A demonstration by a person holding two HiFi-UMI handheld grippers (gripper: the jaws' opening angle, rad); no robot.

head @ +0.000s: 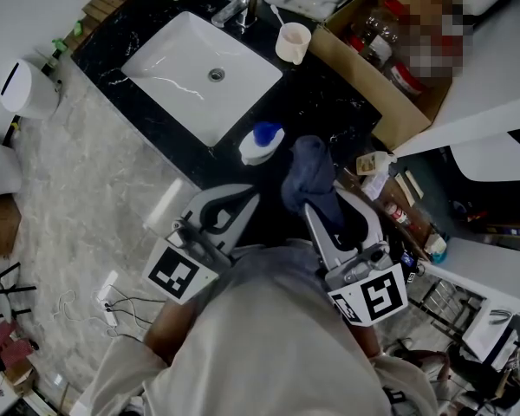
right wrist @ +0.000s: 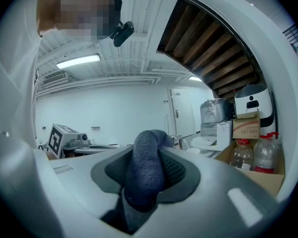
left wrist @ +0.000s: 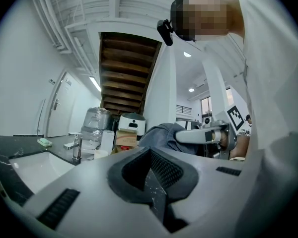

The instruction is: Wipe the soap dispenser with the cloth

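On the counter (head: 329, 98) the sink basin (head: 191, 76) lies upper left of centre, the faucet (head: 240, 7) behind it at the top edge, the cup (head: 293, 42) right of the faucet, the cardboard box (head: 390, 102) at upper right, and the soap dispenser (head: 259, 148) at mid-frame below the basin, just left of the cloth (head: 312, 176).

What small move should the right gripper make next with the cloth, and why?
Probably ease the right gripper toward the white rectangular sink until the dark blue terry cloth meets the white soap dispenser with the blue pump top. Its jaws are shut on the cloth, which sits beside the dispenser, seemingly not touching it.
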